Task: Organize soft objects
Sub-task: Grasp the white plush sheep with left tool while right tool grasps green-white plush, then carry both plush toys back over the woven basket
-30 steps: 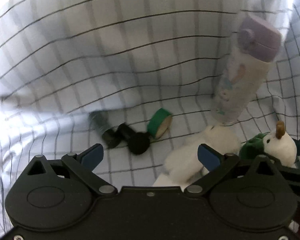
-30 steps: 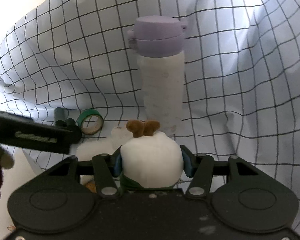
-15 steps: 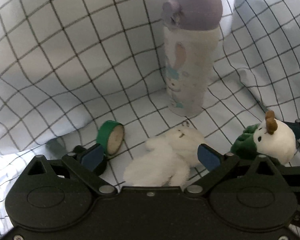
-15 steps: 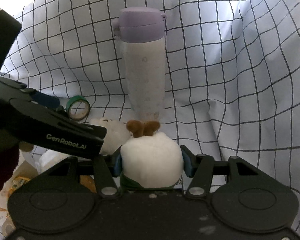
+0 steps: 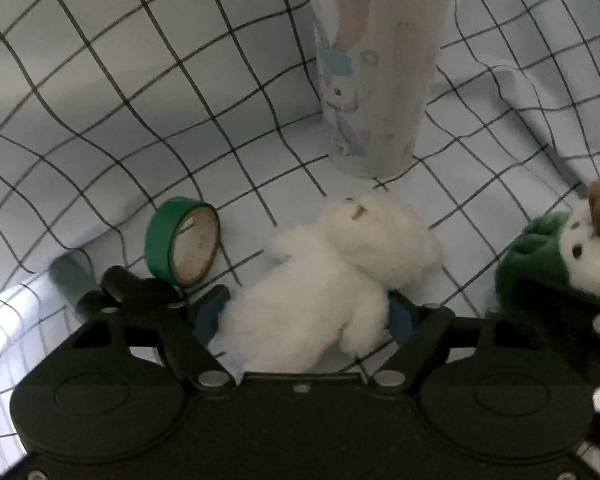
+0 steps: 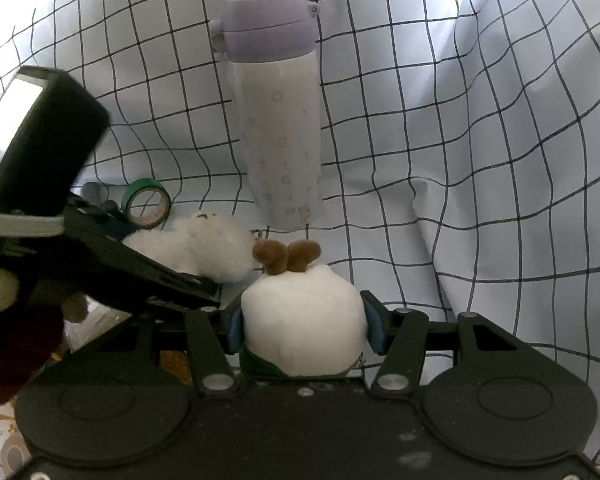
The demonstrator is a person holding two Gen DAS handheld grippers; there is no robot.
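Dim, soft daylight; slight blur, fisheye-warped edges

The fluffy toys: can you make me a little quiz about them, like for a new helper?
1. True or false: the right hand-held gripper is shut on the antlered plush.
2. Which thing sits between the left hand-held gripper's fingers: A) green tape roll, B) white fluffy plush, C) bottle?
3. Fill in: the bottle's lid is ____.

Key: 1 true; 2 B; 3 purple.
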